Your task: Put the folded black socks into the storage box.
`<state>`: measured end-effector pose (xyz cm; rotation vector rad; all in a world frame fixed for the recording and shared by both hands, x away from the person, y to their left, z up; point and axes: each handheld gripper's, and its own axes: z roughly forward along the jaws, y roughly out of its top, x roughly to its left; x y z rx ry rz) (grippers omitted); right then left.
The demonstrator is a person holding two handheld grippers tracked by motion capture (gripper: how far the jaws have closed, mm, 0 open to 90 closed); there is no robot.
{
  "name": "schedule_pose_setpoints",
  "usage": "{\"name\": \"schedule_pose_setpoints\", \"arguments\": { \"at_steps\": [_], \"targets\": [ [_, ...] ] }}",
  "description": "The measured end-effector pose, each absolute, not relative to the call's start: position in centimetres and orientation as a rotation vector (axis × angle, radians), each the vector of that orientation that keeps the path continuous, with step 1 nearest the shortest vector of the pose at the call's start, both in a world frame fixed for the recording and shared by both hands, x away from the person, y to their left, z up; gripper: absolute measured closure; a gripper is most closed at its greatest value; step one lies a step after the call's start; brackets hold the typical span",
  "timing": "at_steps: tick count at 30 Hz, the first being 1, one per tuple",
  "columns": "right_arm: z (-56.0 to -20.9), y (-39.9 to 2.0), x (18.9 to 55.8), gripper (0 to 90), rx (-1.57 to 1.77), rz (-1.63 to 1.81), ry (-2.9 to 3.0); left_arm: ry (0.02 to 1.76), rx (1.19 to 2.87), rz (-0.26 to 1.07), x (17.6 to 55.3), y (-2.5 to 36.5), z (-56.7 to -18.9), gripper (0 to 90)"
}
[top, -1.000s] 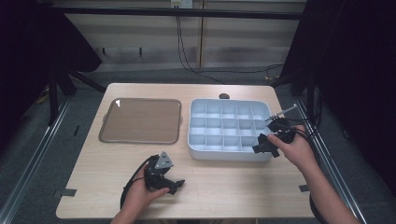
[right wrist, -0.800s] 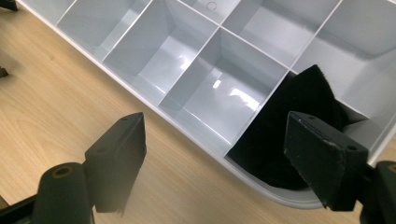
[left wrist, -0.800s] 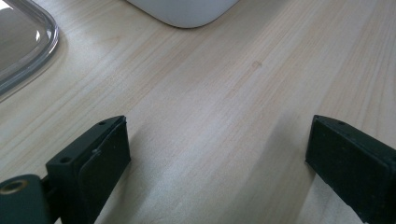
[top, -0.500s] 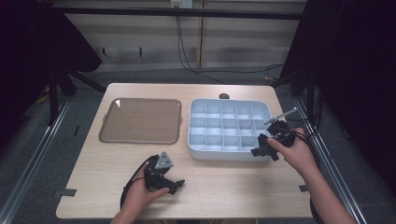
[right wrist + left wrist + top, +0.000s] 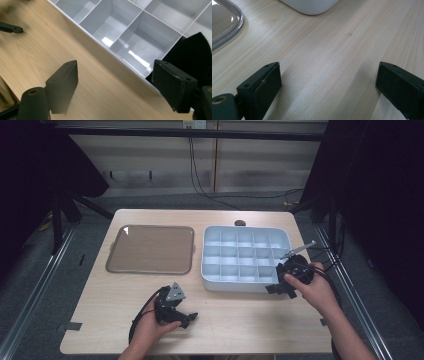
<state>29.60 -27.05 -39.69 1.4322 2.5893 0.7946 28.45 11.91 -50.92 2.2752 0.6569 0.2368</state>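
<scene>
A white tray with several empty compartments lies on the right half of the table. My right gripper hovers at the tray's front right corner, held by a hand. In the right gripper view the right gripper is open, its jaws wide apart over the tray's front rim and bare wood. My left gripper rests near the table's front edge, left of centre. In the left gripper view the left gripper stands open over bare wood with nothing between its jaws.
A clear brownish flat tray lies on the left half of the table, its edge near the left gripper. A small dark object sits at the far edge. A black shape that I cannot identify covers the tray's corner.
My right gripper has moved a little toward the person, from over the tray's right side to its front right corner. The left gripper has stayed put.
</scene>
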Motion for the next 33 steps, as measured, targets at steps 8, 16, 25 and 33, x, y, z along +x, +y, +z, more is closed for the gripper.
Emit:
{"name": "schedule_pose_setpoints", "arguments": {
  "at_steps": [8,16,25,33],
  "targets": [
    [-40.0,-26.6,29.0,21.0,1.407,0.805,2.602,0.657,2.275,0.237,28.5,11.9,-50.9,5.8],
    [-40.8,-26.0,28.4,21.0,1.402,0.838,2.618,0.657,2.275,0.236,28.5,11.9,-50.9,5.8],
    [-41.1,-25.6,27.9,21.0,1.379,0.858,2.629,0.657,2.275,0.236,28.5,11.9,-50.9,5.8],
    [-41.7,-25.0,27.6,21.0,1.367,0.876,2.642,0.657,2.275,0.236,28.5,11.9,-50.9,5.8]
  ]
}}
